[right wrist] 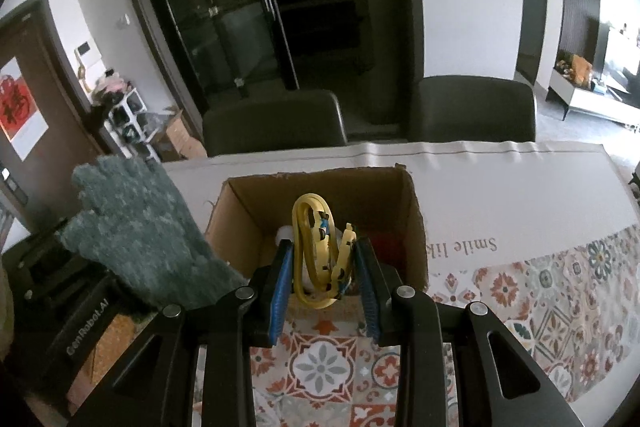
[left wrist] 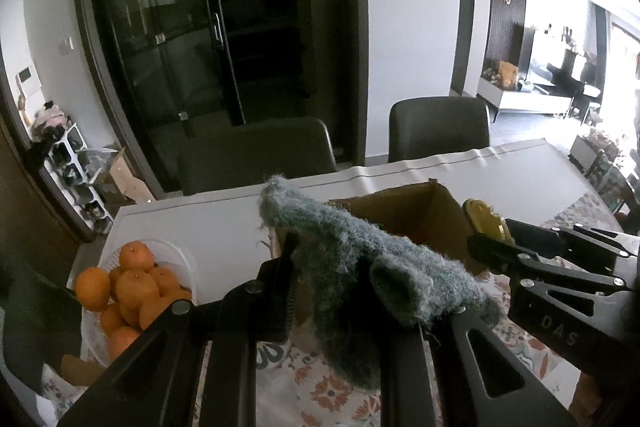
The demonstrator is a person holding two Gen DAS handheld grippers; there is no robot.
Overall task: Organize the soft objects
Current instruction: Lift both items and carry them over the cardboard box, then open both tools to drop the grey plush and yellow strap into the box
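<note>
Left gripper (left wrist: 360,291) jaws clamped on a fuzzy grey-green glove (left wrist: 352,259), held in the air just left of the box (left wrist: 420,215); glove drapes over the fingers. Right gripper (right wrist: 322,267) jaws narrow, pinching a yellow strap (right wrist: 310,251) over the open box, blue pads (right wrist: 282,279) touching it. Box sits on the patterned tablecloth (right wrist: 560,299). Basket (left wrist: 176,255) of oranges (left wrist: 132,283) at left. 2 dark chairs (right wrist: 472,107) behind the table.

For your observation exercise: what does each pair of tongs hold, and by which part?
The left tongs grip a grey-green glove near its cuff end. The right tongs pinch a yellow strap, bunched in loops, by its lower folds.
</note>
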